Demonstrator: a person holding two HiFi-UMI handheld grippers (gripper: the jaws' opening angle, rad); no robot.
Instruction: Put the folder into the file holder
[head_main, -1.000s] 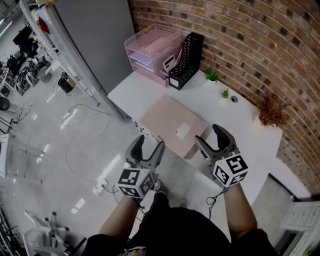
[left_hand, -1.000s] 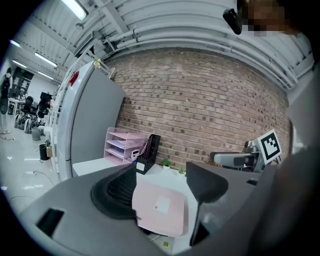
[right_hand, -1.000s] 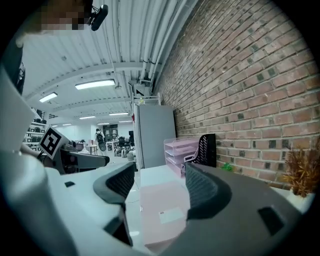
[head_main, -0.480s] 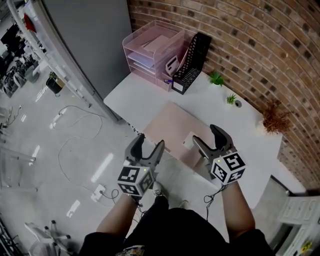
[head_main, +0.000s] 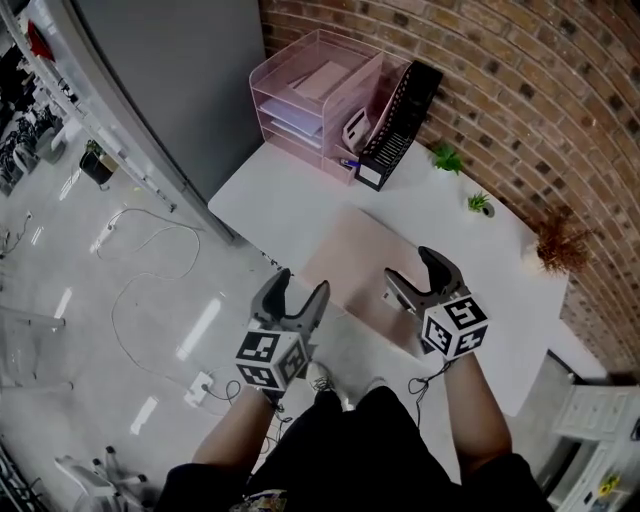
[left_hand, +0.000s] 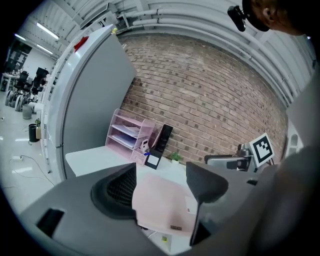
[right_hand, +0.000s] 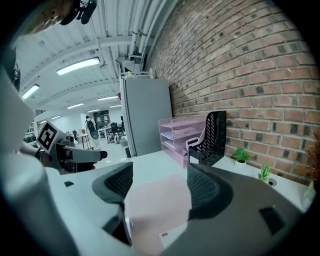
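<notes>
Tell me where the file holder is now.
Head view: the black file holder stands at the far edge of the table by the brick wall, between the pink trays on its left and a small plant.

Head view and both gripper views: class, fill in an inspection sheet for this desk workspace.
Surface: white table, set against the wall.
Job's things: pink folder flat near the front edge; black file holder upright at the back.
Clutter: pink drawer tray, two small plants, dried sprigs.
Grippers: left gripper and right gripper open, holding nothing.
Cables: loose cable and power strip on the floor.
Surroundings: brick wall, grey cabinet.
</notes>
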